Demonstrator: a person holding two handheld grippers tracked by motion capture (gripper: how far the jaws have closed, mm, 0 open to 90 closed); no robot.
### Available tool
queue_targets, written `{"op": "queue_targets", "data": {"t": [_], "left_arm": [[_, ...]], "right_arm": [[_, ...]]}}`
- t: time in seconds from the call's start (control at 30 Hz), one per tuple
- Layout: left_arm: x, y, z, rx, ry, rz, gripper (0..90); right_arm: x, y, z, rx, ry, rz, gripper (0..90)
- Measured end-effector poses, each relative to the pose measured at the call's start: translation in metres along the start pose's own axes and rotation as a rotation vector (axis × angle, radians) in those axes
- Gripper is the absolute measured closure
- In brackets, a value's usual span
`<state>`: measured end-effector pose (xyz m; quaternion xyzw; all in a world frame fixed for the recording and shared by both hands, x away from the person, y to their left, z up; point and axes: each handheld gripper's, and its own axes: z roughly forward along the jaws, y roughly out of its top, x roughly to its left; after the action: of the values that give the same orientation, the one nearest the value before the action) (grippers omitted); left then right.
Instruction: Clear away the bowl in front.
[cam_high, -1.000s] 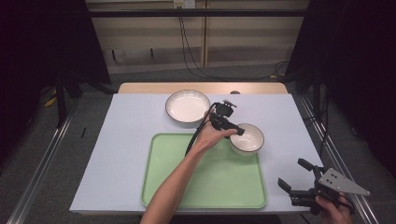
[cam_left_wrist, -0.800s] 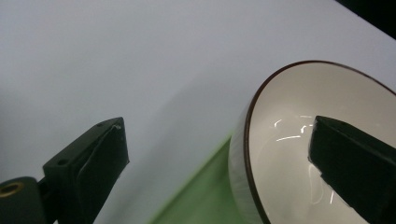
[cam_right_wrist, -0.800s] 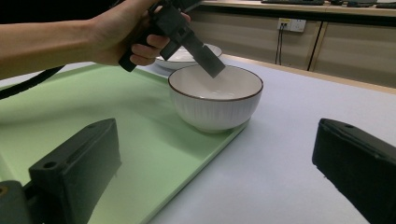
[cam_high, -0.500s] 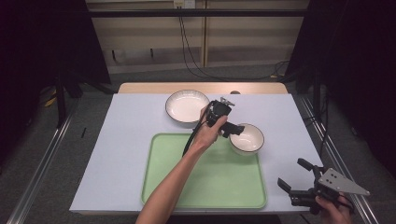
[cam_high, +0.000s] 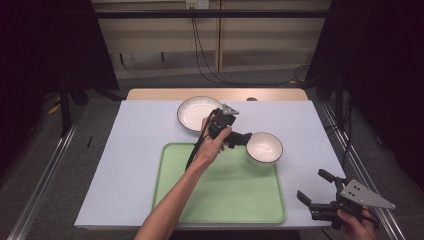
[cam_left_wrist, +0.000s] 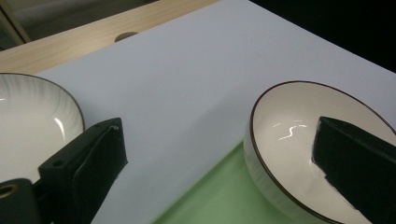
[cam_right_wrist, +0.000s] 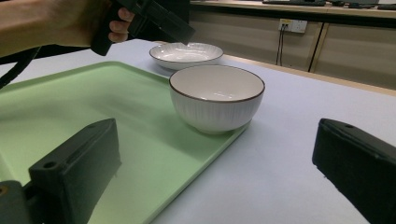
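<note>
Here the bowl (cam_left_wrist: 299, 154) sits beside the left gripper (cam_left_wrist: 219, 172), its fingers spread apart, gripping nothing.

Left tongs (cam_high: 239, 139) released bowl (cam_high: 264, 148), drew back left, jaws apart.

We see a tabletop (cam_high: 140, 150) covered by a pale lilac sheet, with a strip of bare wood (cam_high: 165, 94) showing along its far edge. A light green tray (cam_high: 220, 195) lies flat on the sheet at the near middle. A shallow white plate (cam_high: 192, 111) with a dark rim sits on the sheet just beyond the tray's far edge. A white bowl (cam_high: 264, 148) with a dark rim and ribbed sides rests at the tray's far right corner, overhanging the tray's rim. The plate and bowl stand near each other but apart.
</note>
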<state>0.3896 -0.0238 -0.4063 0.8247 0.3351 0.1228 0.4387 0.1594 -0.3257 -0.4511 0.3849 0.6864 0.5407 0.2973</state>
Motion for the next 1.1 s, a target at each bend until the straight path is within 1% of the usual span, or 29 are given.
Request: {"op": "queue_targets", "data": {"t": [0.03,0.07,0.13,0.17,0.2,0.23,0.27,0.3,0.33,0.37,0.4,0.43,0.47,0.5,0.53,0.57,0.6,0.63,0.73,0.77,0.83,0.87,0.93,0.97,1.0,1.03,1.07,1.1], "left_arm": [[-0.002,0.001,-0.003,-0.018,0.004,0.008,3.4],[-0.003,0.001,-0.006,-0.038,0.001,0.007,3.2],[-0.005,0.001,-0.014,-0.045,0.004,0.017,2.9],[-0.005,0.001,-0.017,-0.051,-0.002,0.021,2.8],[-0.006,0.000,-0.021,-0.041,0.010,0.023,2.8],[-0.006,-0.002,-0.023,-0.054,0.014,0.003,2.6],[-0.007,-0.004,-0.026,-0.062,0.022,-0.006,2.4],[-0.006,-0.006,-0.029,-0.065,0.031,0.004,2.4],[-0.006,-0.008,-0.032,-0.059,0.031,0.012,2.3],[-0.006,-0.009,-0.034,-0.065,0.031,0.007,2.4],[-0.005,-0.010,-0.037,-0.065,0.035,0.019,2.4],[-0.004,-0.012,-0.040,-0.065,0.041,0.017,2.3],[-0.006,-0.014,-0.042,-0.075,0.065,0.006,2.2],[-0.006,-0.017,-0.045,-0.070,0.073,0.020,2.0],[-0.007,-0.019,-0.048,-0.076,0.059,0.003,2.1],[-0.007,-0.023,-0.050,-0.093,0.050,-0.017,2.0],[-0.006,-0.026,-0.053,-0.102,0.050,-0.022,1.9],[-0.006,-0.028,-0.056,-0.103,0.062,-0.028,1.8],[-0.005,-0.035,-0.065,-0.108,0.068,-0.047,2.2],[-0.004,-0.038,-0.069,-0.110,0.078,-0.035,2.2],[-0.003,-0.044,-0.077,-0.112,0.079,-0.039,2.0],[-0.002,-0.047,-0.081,-0.111,0.083,-0.032,2.0],[0.000,-0.053,-0.088,-0.103,0.098,-0.027,2.0],[0.001,-0.056,-0.091,-0.108,0.106,-0.022,2.1],[0.002,-0.058,-0.095,-0.109,0.115,-0.015,2.1],[0.004,-0.059,-0.099,-0.105,0.119,-0.020,2.1],[0.006,-0.062,-0.103,-0.108,0.110,-0.017,2.0],[0.009,-0.065,-0.108,-0.132,0.095,-0.017,1.8]], "right_arm": [[0.000,0.000,0.000,0.003,-0.003,0.003,0.4],[0.000,0.000,0.000,0.001,-0.005,0.000,0.5],[0.000,0.000,0.001,0.001,0.001,0.000,0.4],[0.000,0.000,0.001,0.000,0.001,-0.002,0.4],[0.000,0.000,0.001,-0.001,0.001,-0.002,0.5],[0.000,0.001,0.001,-0.001,0.001,-0.003,0.5],[0.000,0.000,0.001,-0.001,0.000,-0.002,0.5],[0.000,0.000,0.001,-0.001,0.000,-0.001,0.4],[0.000,0.001,0.000,-0.001,0.001,0.001,0.5],[0.000,0.001,0.000,-0.001,0.001,0.002,0.5],[0.000,0.001,0.000,0.000,0.001,0.001,0.4],[0.001,0.001,0.001,-0.002,0.002,0.000,0.4],[0.000,0.001,0.001,-0.002,0.004,-0.006,0.4],[0.001,0.001,0.001,-0.004,0.004,-0.003,0.5],[0.000,0.001,0.001,-0.003,0.004,-0.008,0.5],[0.000,0.001,0.001,-0.004,0.001,-0.006,0.5],[0.000,0.001,0.001,-0.003,-0.001,-0.003,0.5],[0.000,0.001,0.001,-0.001,-0.003,-0.003,0.4],[0.001,0.001,0.001,-0.001,0.002,-0.001,0.5],[0.001,0.001,0.001,-0.002,0.000,-0.005,0.5],[0.000,0.001,0.000,0.000,0.001,-0.004,0.5],[0.001,0.001,0.001,0.000,-0.001,0.001,0.5],[0.000,0.001,0.001,0.000,-0.005,-0.004,0.5],[0.001,0.001,0.001,0.003,0.001,-0.001,0.5],[0.001,0.001,0.001,0.000,-0.004,-0.006,0.5],[0.001,0.001,0.001,0.002,-0.002,-0.007,0.5],[0.001,0.001,0.002,-0.001,-0.003,-0.005,0.5],[0.001,0.001,0.002,-0.001,-0.003,-0.006,0.5]]}}
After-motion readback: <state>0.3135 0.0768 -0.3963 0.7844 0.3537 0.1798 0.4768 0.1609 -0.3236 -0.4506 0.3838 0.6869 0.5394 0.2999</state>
